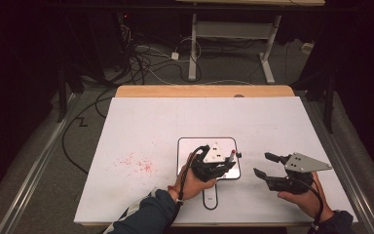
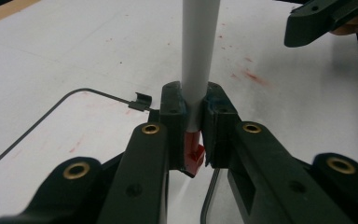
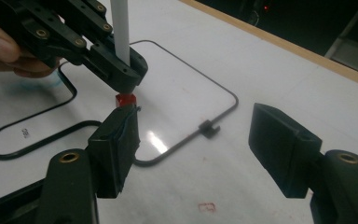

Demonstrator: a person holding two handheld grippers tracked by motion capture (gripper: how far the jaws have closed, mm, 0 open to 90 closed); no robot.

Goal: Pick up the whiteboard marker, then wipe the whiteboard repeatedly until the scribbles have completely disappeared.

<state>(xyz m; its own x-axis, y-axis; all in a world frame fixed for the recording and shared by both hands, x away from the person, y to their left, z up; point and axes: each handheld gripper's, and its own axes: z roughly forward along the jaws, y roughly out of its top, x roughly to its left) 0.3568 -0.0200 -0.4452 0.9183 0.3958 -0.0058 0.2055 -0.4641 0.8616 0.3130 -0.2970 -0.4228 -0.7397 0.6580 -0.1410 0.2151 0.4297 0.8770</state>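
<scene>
A dim room surrounds the white-topped desk (image 1: 141,122) with its wooden far edge; grey carpet floor (image 1: 224,68), tangled black cables (image 1: 136,61), and a white-legged table frame (image 1: 233,34) lie beyond

Right gripper (image 3: 193,154): jaws apart, nothing between the pads, both hanging over the white table (image 3: 261,74). No earlier shot to compare. Landmark is the small black clip (image 3: 208,129) on the dark outline (image 3: 228,95) drawn on the table. Left gripper (image 3: 116,70) sits up-left of the clip, jaws clamped on a white marker (image 3: 121,28) standing roughly upright, its red end (image 3: 125,99) poking out below the jaws. Fingers (image 3: 0,49) at far left edge behind that gripper. Small red mark (image 3: 207,206) on the table below the clip. Wooden table edge (image 3: 279,44) well beyond the clip, upper right.
</scene>
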